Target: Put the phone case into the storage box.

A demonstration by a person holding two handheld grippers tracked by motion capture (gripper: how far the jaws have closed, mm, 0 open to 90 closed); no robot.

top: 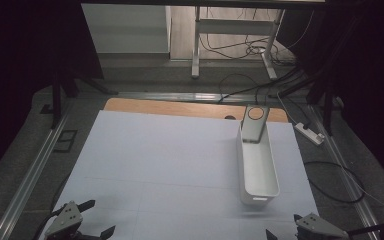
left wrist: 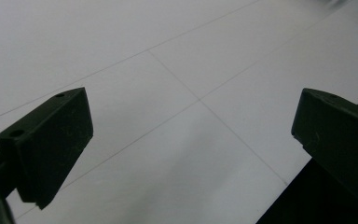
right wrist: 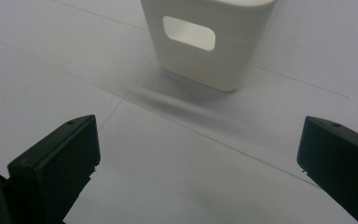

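A long, narrow white bin (top: 257,167) stands on the right side of the white table sheet (top: 170,165), its short end with a handle slot facing me. In the right gripper view that end of the bin (right wrist: 205,42) stands just ahead of the jaws. A flat grey piece with a ring on it (top: 254,122) leans out of the bin's far end. My left gripper (top: 100,218) sits at the near left edge, open and empty (left wrist: 191,135). My right gripper (top: 283,226) is at the near right, short of the bin, open with nothing between its jaws (right wrist: 198,158).
The table's wooden far edge (top: 180,107) shows beyond the sheet. On the floor to the right lie a power strip (top: 310,133) and cables (top: 330,180). Metal rails (top: 35,170) run along both sides. Desk legs (top: 196,45) stand at the back.
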